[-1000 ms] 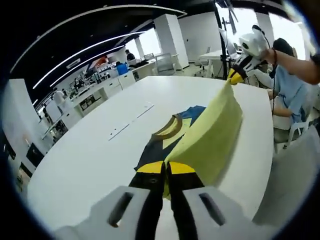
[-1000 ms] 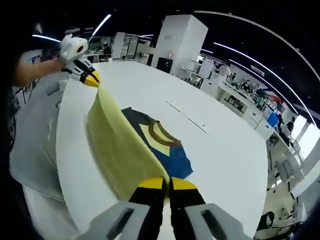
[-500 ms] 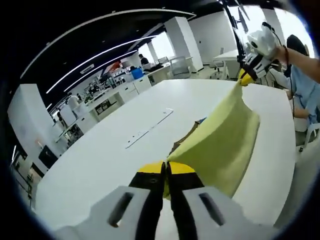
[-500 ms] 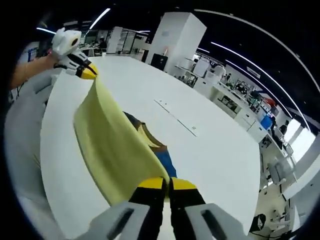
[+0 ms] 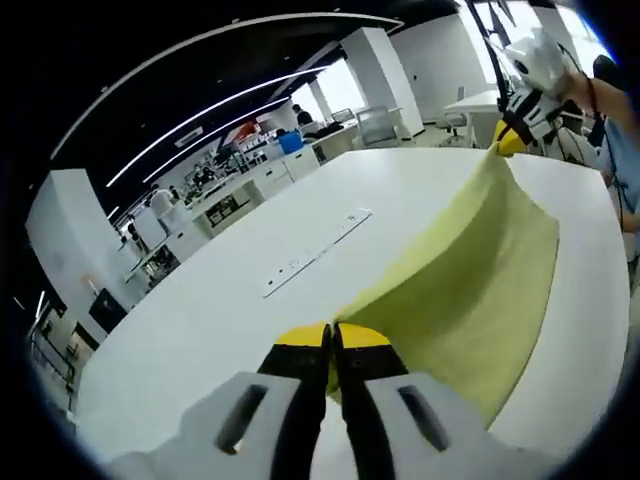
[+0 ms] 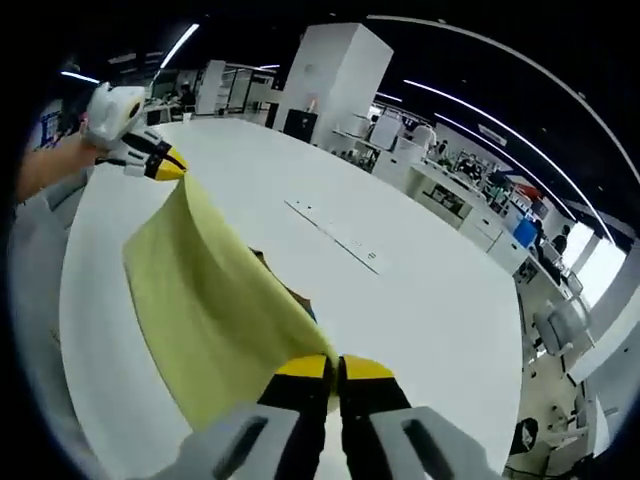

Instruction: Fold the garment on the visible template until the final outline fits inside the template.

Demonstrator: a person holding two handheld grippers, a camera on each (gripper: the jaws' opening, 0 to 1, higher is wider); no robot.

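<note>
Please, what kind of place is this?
Probably an open-plan office or lab: a large white table, white benches with equipment behind, long ceiling light strips, and white pillars.

The garment [image 5: 470, 290] was a yellow cloth with a darker blue and brown part just showing beneath its lifted edge [image 6: 290, 290]. It was raised off the white table [image 5: 220, 300], stretched as a sagging sheet between two corners, each pinched in closed jaws. Its lower edge hung down toward the tabletop. The template could not be made out.
</note>
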